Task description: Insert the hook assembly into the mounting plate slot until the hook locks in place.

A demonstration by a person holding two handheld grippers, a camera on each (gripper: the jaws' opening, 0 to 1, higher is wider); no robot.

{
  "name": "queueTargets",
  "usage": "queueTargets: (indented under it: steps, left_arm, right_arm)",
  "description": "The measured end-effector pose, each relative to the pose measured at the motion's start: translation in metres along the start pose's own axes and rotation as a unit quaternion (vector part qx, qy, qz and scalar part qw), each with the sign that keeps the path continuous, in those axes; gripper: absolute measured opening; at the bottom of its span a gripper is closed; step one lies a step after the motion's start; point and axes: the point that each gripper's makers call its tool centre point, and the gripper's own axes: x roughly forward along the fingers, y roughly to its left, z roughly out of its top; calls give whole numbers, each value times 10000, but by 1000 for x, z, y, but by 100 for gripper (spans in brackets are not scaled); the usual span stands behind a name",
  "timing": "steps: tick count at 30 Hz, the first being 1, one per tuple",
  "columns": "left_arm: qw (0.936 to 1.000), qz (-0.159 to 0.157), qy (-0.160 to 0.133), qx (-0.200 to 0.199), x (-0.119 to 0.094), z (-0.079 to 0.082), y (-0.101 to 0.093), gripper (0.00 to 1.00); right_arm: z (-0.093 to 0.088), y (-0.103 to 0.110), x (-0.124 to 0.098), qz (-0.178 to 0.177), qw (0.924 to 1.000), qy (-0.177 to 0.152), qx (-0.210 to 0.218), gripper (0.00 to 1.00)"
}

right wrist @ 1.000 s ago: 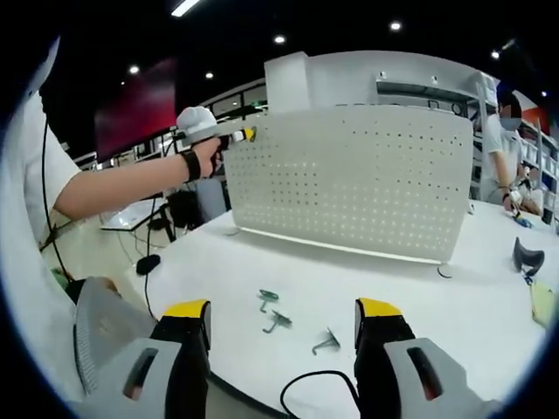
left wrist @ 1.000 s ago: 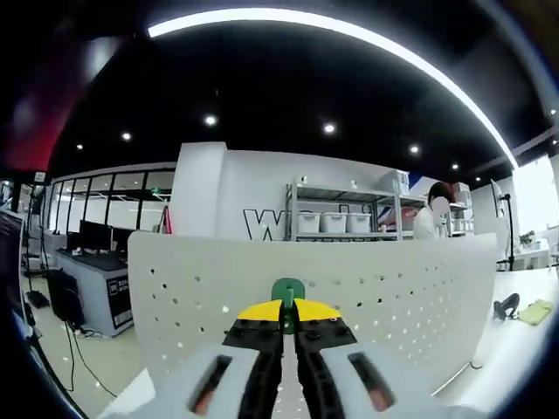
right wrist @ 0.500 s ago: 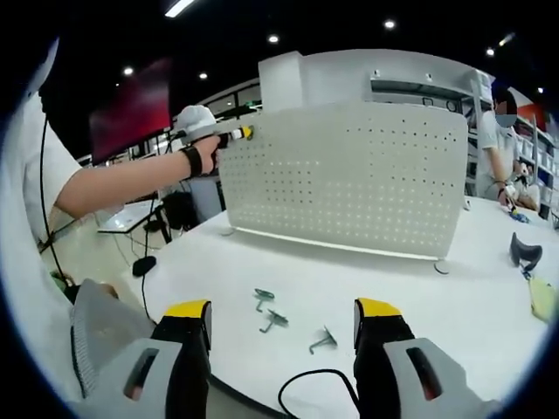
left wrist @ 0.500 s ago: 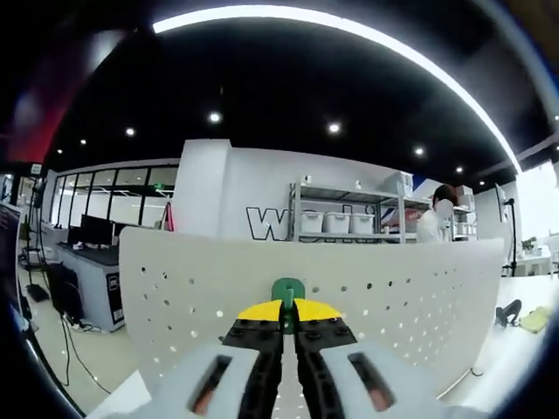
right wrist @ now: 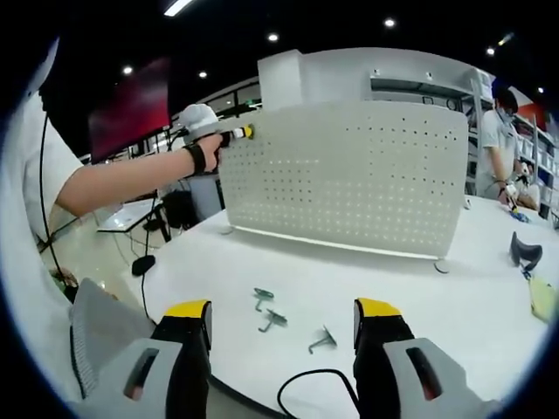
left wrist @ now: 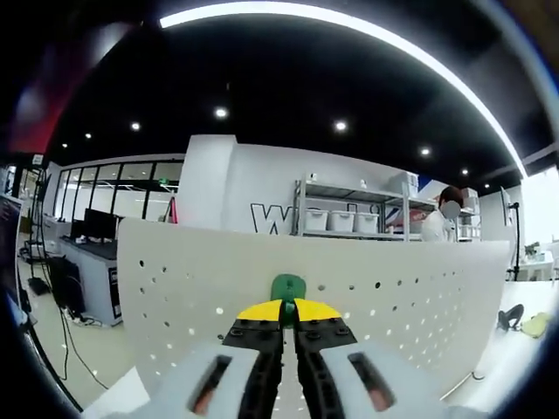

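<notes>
Left gripper [left wrist: 287, 316] fingers clamped on green hook [left wrist: 287, 288] at the pegboard [left wrist: 175, 279]; right gripper [right wrist: 281, 323] fingers wide apart, empty

Dark ceiling [left wrist: 288, 78] with spotlights; shelving [left wrist: 349, 209] against white wall [left wrist: 262, 188].

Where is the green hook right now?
In the left gripper view, the green hook is pinched in the left gripper, against the white perforated board's upper part.

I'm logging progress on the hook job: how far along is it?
No hook looks mounted yet. In hand: the left gripper is shut on a green hook at the white perforated mounting plate, near its upper corner. Left: locking it in. Three grey metal hooks lie on the white table before the open right gripper.
</notes>
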Motion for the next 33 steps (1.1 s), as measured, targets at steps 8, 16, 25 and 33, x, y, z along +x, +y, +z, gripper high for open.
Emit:
queueTargets:
  steps: [8,16,25,33]
  left_arm:
    - [10000,-47,-5,67,0,0,-1,4]
    - [9999,-133,-2,43,2,7,-2,4]
    - [9995,-242,95,174,6,5,-7,5]
    - [9990,-352,147,239,0,7,-10,8]
  right_arm:
    - [-4,-2,-2,-48,10000,16,49,67]
    - [-4,0,1,3,10000,14,61,67]
    - [-3,0,0,17,10000,11,38,66]
    - [-2,1,1,30,10000,-25,42,66]
